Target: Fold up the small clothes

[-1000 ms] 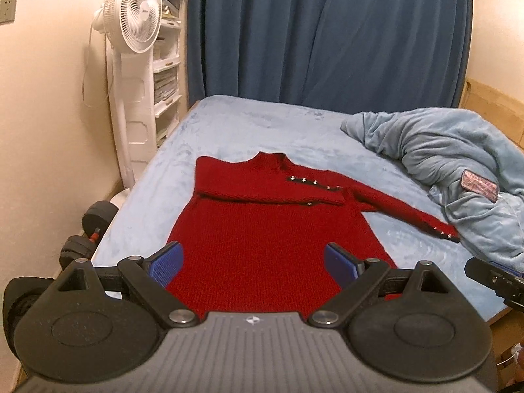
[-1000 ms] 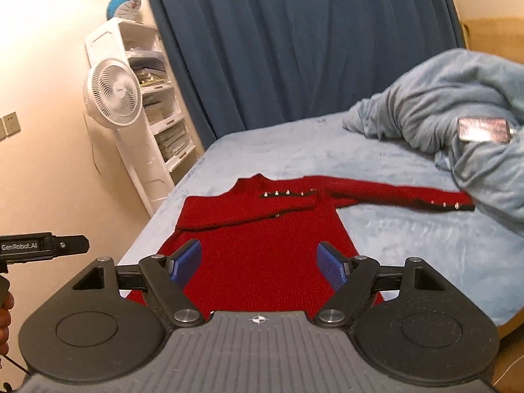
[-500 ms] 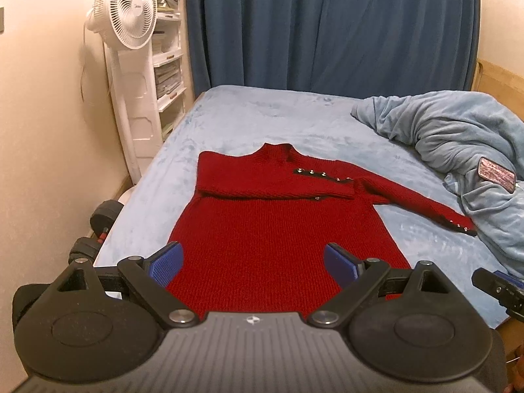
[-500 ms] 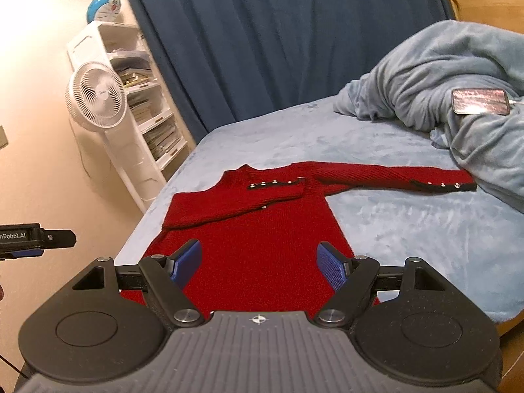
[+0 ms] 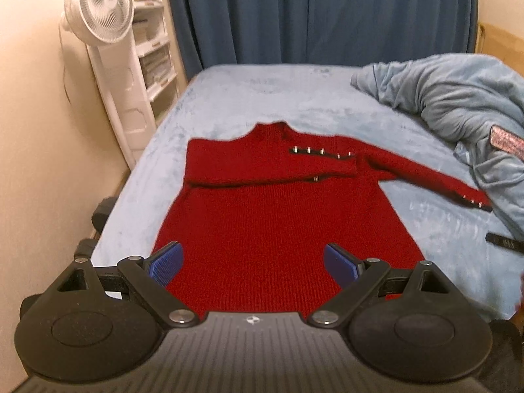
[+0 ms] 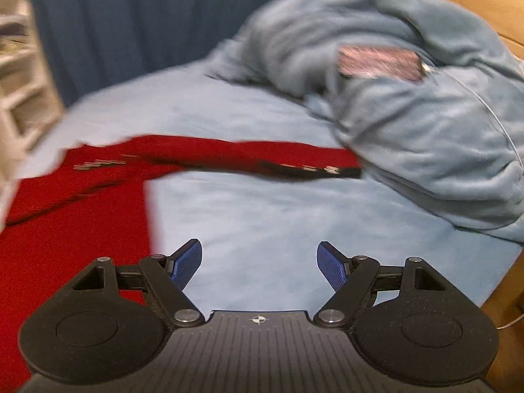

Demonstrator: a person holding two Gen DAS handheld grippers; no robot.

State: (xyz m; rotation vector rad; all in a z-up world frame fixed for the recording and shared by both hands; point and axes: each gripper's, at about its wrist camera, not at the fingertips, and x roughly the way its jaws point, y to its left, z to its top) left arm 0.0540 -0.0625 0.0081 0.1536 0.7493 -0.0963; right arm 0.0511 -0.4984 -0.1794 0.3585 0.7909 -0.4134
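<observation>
A red knit dress (image 5: 278, 216) lies flat on the light blue bed, neck away from me. One sleeve is folded across the chest; the other sleeve (image 5: 425, 177) stretches out to the right, its cuff with small metal buttons beside the blanket. My left gripper (image 5: 252, 262) is open and empty above the dress's hem. My right gripper (image 6: 258, 262) is open and empty above bare bedsheet, right of the dress body (image 6: 72, 229). The outstretched sleeve (image 6: 262, 157) lies across the right wrist view ahead of it, blurred.
A crumpled blue blanket (image 5: 458, 111) with a pink phone (image 5: 507, 139) on it lies at the right; it also shows in the right wrist view (image 6: 409, 114). A white fan (image 5: 104, 3) and shelves stand left of the bed. Dumbbells (image 5: 101, 216) lie on the floor at left. Dark curtains hang behind.
My right gripper has swung right and forward, off the dress body toward the outstretched sleeve; its view is motion-blurred. My left gripper has moved slightly forward and higher over the hem. Both stay open.
</observation>
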